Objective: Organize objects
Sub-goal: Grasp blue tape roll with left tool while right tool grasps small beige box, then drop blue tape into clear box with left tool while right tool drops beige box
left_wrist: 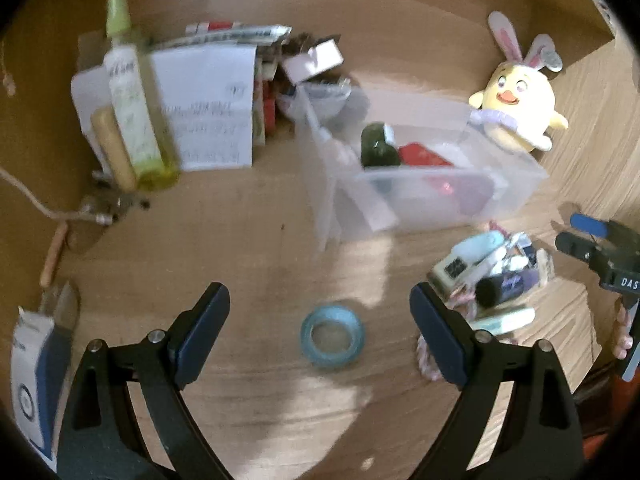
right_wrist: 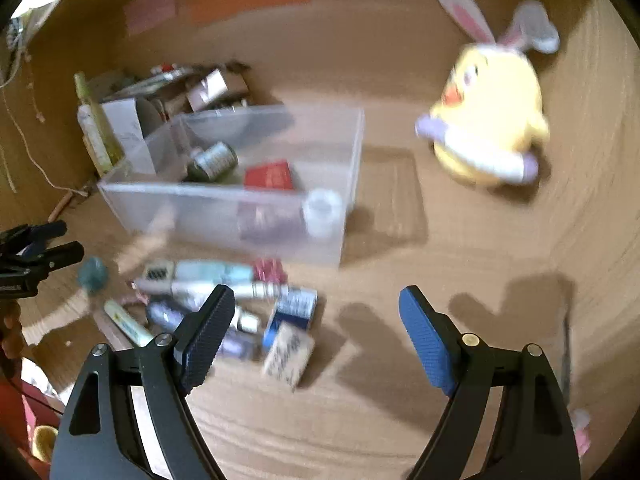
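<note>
Two grippers up over the wooden desk (left_wrist: 248,248), both with jaws spread wide and nothing in them; the left gripper (left_wrist: 320,332) has a blue tape roll (left_wrist: 332,337) lying flat on the wood right between its fingers, pads not touching it; the right gripper (right_wrist: 317,334) hangs over bare desk, its left finger in front of a jumbled pile of tubes and small boxes (right_wrist: 224,304). Behind the pile sits a clear plastic bin (right_wrist: 240,216) with a dark green jar (right_wrist: 212,162), a red box (right_wrist: 269,175) and a small white tub inside; a yellow chick plush with bunny ears (right_wrist: 490,120) stands off to the bin's right, apart from it in the right wrist view; a tall spray bottle (left_wrist: 132,96) and some papers (left_wrist: 212,108) stand at the back left. Everything's pretty motion-blurred.
</note>
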A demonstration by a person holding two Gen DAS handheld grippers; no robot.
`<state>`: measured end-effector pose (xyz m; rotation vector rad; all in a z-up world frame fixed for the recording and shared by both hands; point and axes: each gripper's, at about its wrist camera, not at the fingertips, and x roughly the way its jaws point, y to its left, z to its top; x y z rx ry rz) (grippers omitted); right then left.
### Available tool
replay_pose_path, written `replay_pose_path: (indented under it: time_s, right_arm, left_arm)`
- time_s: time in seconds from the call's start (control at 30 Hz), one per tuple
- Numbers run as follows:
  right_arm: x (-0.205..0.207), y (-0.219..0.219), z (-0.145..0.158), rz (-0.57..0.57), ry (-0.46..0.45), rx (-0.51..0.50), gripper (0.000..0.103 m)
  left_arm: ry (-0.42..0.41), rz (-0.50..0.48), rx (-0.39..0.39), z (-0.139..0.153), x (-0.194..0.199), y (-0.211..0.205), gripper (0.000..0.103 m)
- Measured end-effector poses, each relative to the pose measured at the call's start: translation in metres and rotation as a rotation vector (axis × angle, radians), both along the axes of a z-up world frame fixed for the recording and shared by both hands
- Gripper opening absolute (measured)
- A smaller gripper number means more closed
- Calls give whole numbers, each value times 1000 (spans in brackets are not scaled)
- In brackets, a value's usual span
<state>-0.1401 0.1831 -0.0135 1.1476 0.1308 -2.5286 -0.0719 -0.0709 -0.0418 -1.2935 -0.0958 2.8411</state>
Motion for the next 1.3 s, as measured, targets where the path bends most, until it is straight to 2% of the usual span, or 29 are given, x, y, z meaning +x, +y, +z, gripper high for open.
replay_pose_path:
  time_s: [0.07, 0.13, 0.2, 0.3, 0.37, 0.4, 0.43, 0.73, 1.3]
  right_arm:
    - [0, 3, -11, -16, -36, -9, 80]
    - [1, 5, -18, -24, -64, -33, 75]
    - [0, 5, -22, -24, -91, -52, 63]
    - [0, 2, -28, -17, -109, -52, 48]
    - [1, 1, -29, -7, -112, -62, 41]
    - [2, 1, -29, -4, -109, -67, 36]
    - [3, 1, -27, -2, -102, -66, 32]
    - [11, 10, -13, -21, -47, -71, 24]
    - [4, 17, 55, -28, 162, -189, 23]
  left_arm:
    - [-23, 1, 4, -8, 2, -1, 80]
    - [-46, -4, 10, -14, 2, -2, 70]
    - [-58, -8, 23, -18, 2, -2, 67]
    - [-74, -13, 29, -24, 1, -1, 58]
    - [-91, -20, 33, -28, -1, 0, 46]
    - [-89, -17, 27, -28, -1, 1, 45]
    - [-87, -15, 20, -29, -1, 2, 40]
    - [-44, 3, 37, -19, 2, 0, 39]
    - [158, 18, 84, 47, -13, 4, 39]
